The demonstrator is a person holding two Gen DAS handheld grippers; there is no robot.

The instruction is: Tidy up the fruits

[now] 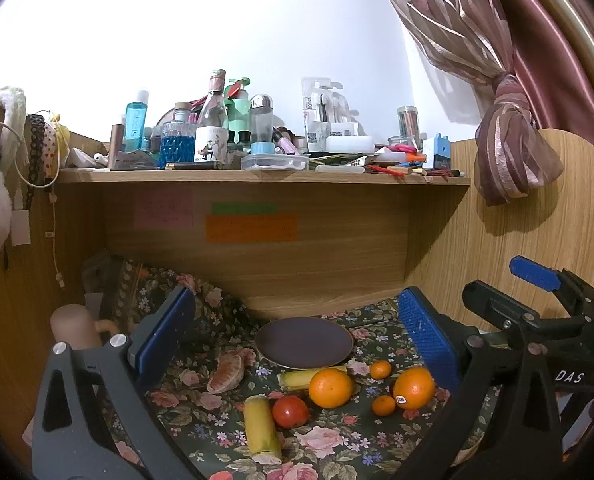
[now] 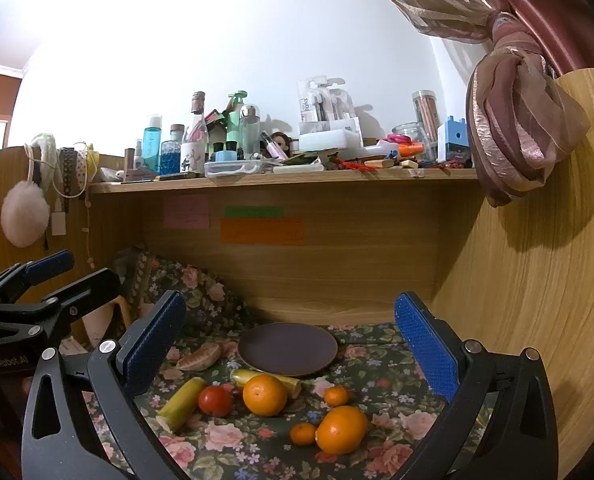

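A dark round plate [image 1: 304,342] [image 2: 288,349] lies empty on the floral cloth. In front of it lie two big oranges [image 1: 331,387] [image 1: 413,388], two small tangerines [image 1: 380,369] [image 1: 383,405], a red tomato [image 1: 290,411], two yellow-green cut stalks [image 1: 261,429] [image 1: 307,378] and a peeled pomelo piece [image 1: 226,374]. My left gripper [image 1: 297,338] is open and empty, hovering before the fruit. My right gripper [image 2: 291,344] is open and empty, also above the fruit; the nearer big orange [image 2: 341,429] lies between its fingers.
A wooden back panel [image 1: 317,264] with sticky notes stands behind the plate. A cluttered shelf [image 1: 257,176] of bottles hangs above. A wooden side wall [image 2: 537,280] and a knotted curtain [image 2: 513,136] close the right. A pale cup [image 1: 75,326] stands at left.
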